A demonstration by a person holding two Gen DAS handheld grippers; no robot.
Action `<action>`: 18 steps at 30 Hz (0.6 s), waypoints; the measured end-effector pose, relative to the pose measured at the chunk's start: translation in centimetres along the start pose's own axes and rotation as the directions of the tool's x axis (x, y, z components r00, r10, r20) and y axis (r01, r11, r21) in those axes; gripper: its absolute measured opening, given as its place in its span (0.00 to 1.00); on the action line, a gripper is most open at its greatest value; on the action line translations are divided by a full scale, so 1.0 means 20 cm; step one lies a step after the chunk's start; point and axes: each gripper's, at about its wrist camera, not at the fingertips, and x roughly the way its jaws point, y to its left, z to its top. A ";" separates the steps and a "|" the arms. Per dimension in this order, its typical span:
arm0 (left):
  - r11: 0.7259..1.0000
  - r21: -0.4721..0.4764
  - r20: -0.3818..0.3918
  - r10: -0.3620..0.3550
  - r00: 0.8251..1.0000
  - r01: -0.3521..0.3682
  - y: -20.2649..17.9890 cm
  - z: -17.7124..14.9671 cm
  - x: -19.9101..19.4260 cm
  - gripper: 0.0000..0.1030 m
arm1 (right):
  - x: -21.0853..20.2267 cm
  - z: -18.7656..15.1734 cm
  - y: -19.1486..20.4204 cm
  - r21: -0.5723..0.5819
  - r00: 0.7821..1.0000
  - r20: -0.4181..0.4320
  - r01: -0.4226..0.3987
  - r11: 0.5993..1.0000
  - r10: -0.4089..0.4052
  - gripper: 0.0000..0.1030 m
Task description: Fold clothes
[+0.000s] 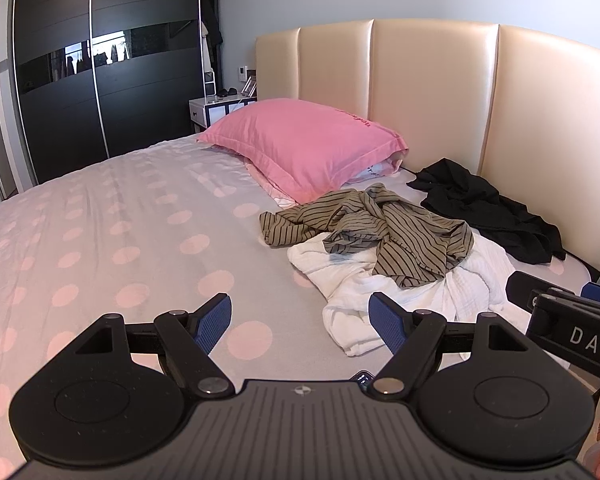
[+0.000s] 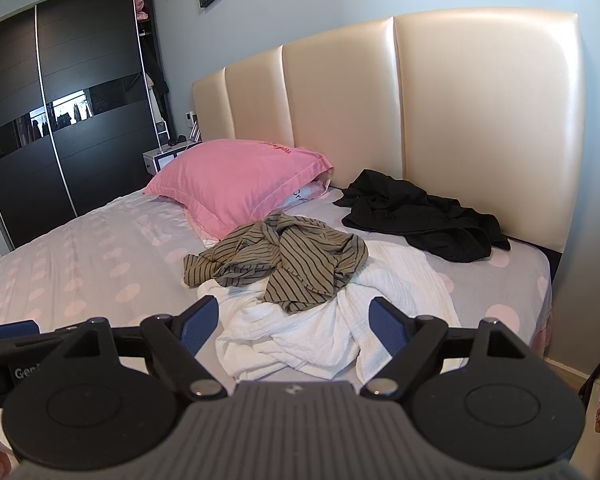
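Bed [image 1: 120, 240]: pillow [image 1: 304, 140] beside crumpled clothes [image 2: 292, 264]; both claws spread wide, empty.

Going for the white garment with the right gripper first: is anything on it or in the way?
Yes. The striped olive garment lies crumpled on the far part of the white garment. The near white edge is bare, and nothing visible stands between it and the open right gripper.

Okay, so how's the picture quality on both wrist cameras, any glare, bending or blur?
Left wrist view: fisheye curves the cream padded headboard, and the glossy black wardrobe doors mirror a bright window. Right wrist view: sheen on the headboard, dark vignetted corners, wardrobe lines bowed. Both views are sharp on the crumpled white garment; no motion blur.
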 end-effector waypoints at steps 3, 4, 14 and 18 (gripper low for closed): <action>1.000 -0.003 -0.003 0.001 1.000 -0.001 0.01 0.00 0.00 0.73 | 0.00 0.00 0.00 -0.002 1.000 -0.001 -0.001 1.000 0.001 0.82; 1.000 -0.003 -0.004 0.001 1.000 -0.001 0.01 0.00 0.00 0.73 | 0.00 0.00 0.00 -0.003 1.000 -0.001 -0.001 1.000 0.001 0.82; 1.000 -0.008 -0.008 0.004 1.000 -0.004 0.02 -0.01 0.00 0.73 | 0.01 0.00 0.01 -0.012 1.000 -0.008 -0.004 1.000 0.004 0.82; 1.000 -0.009 -0.010 0.005 1.000 -0.005 0.03 -0.01 0.00 0.73 | 0.02 0.00 0.02 -0.020 1.000 -0.009 -0.005 1.000 0.005 0.82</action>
